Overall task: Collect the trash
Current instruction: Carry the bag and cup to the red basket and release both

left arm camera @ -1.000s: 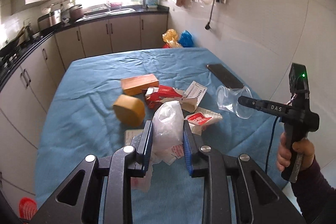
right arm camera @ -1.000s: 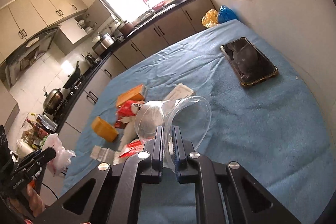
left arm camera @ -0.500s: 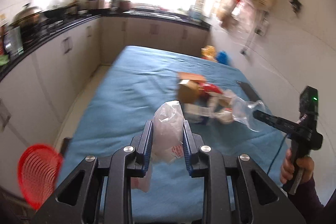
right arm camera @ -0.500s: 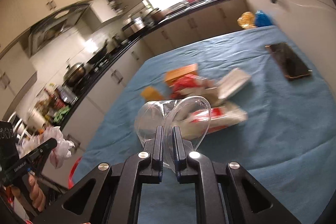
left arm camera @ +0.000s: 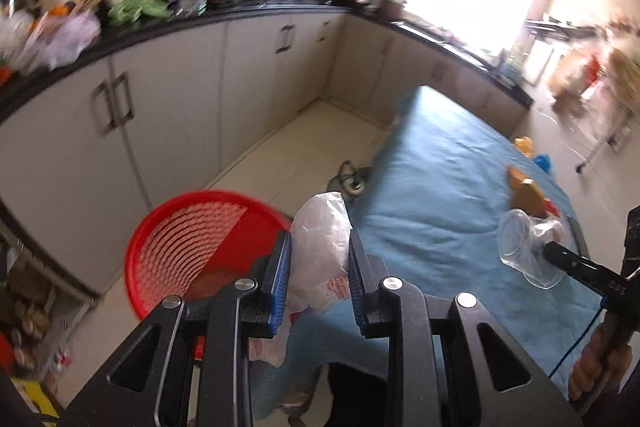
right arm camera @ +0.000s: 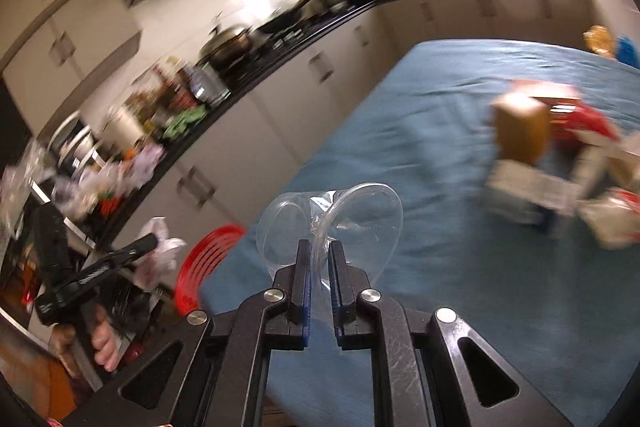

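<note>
I have trash in both tools and I am carrying it to the bin. My left tool (left arm camera: 318, 259) is clenched on a white bag (left arm camera: 322, 247), and it hangs just past the near left edge of the counter (left arm camera: 440, 167), next to the red bin (left arm camera: 188, 227) on the floor. My right tool (right arm camera: 318, 267) is clenched on the rim of a clear cup (right arm camera: 332, 215), and it is over the counter, near its left edge. The red bin (right arm camera: 204, 263) shows low and to the left in that view. More trash (right arm camera: 560, 155), boxes and wrappers, lies far on the right of the counter. I think the next move is to bring the bag right over the bin's mouth and let go, then the cup. The bag is light and may drift, so I should drop it low.
</note>
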### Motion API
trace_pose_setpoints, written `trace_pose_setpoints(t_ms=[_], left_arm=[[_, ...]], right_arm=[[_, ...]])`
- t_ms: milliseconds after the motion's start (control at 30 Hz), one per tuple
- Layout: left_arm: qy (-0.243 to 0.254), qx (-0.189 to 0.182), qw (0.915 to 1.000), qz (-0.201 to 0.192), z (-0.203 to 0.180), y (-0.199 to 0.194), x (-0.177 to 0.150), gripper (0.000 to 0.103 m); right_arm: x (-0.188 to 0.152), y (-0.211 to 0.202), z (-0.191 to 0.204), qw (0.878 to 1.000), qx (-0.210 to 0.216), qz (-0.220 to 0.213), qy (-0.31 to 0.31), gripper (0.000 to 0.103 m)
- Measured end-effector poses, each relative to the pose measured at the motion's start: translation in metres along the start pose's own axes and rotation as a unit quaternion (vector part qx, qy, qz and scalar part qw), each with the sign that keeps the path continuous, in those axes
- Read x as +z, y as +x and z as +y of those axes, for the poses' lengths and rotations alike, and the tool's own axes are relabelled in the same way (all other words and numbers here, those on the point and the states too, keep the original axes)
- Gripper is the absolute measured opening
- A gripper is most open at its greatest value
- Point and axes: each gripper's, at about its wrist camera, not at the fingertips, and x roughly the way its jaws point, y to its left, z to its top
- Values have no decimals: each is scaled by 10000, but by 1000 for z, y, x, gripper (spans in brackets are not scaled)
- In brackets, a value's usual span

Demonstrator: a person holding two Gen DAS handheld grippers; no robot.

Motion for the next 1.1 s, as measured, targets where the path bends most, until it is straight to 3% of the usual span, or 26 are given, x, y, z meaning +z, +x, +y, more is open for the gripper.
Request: trace_pose_setpoints(t_ms=[300,433,467,500,600,633,767,900,1100], left_arm=[[-539,299,9980,140,67,21,-7,28],[-702,275,9971,88,85,20,-7,38],[-743,271,9968,75,87,20,-7,44],[-796,275,9964,52,91,19,-8,49],[-878,292,9957,34,97,18,-9,53],[-898,295,9955,41,99,18,-9,53],[-915,404,9950,44,103,16,-11,57],[-870,527,9948,15,100,13,-11,61],[-595,738,9955,-8,77,6,-12,64]], right_arm=[[8,107,88,9944,603,678,-545,9],[7,156,115,9899,785,995,-640,10],[7,165,119,9890,821,1055,-629,10],[6,177,123,9882,858,1118,-594,13],[2,200,127,9853,993,1323,-436,37],[1,205,128,9849,1000,1360,-393,44],[-4,206,128,9839,1000,1432,-392,48],[-5,194,119,9864,850,1353,-384,59],[-6,167,101,9908,617,1160,-333,62]])
